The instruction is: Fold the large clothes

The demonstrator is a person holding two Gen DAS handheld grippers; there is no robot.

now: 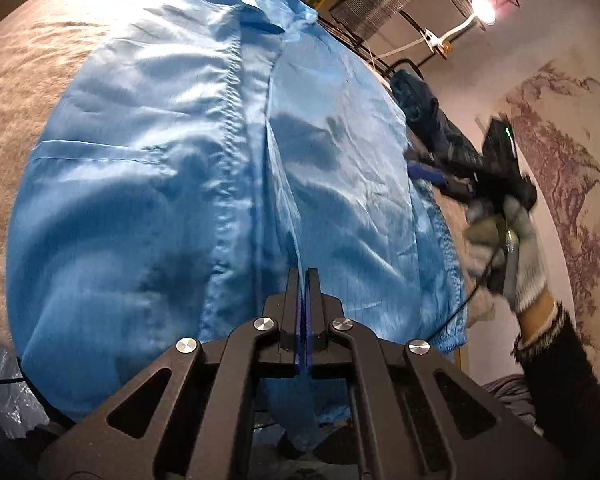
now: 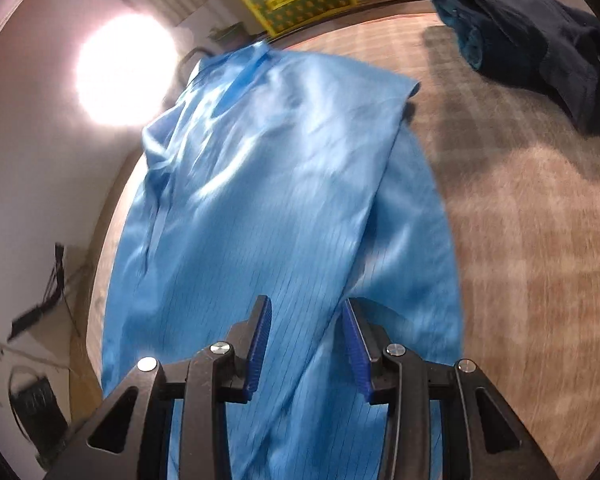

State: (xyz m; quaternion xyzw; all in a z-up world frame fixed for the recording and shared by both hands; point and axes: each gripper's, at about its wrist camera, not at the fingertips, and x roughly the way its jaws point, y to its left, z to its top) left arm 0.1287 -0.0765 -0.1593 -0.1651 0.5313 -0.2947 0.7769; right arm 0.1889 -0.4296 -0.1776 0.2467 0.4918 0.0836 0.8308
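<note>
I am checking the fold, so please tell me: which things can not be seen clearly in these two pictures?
- Left wrist view: the near hem of the light blue garment is hidden behind the shut left tongs.
- Left wrist view: the right tongs are motion-blurred; their grip is unreadable.
- Right wrist view: the dark blue clothes are blurred and cut by the frame edge.

Shiny light-blue garment [image 1: 160, 184] on a beige plaid cover [image 2: 540, 240]; dark navy clothes [image 2: 540, 44] beyond.

left gripper [image 1: 302, 276]: jaws pressed together, a fold of cloth pinched between them, pointing steeply down | right gripper [image 2: 306, 316]: jaws partly apart, nothing pinched, angled down | right hand [image 1: 512, 256]: white glove, dark sleeve cuff, wrapped around the gripper's handle
</note>
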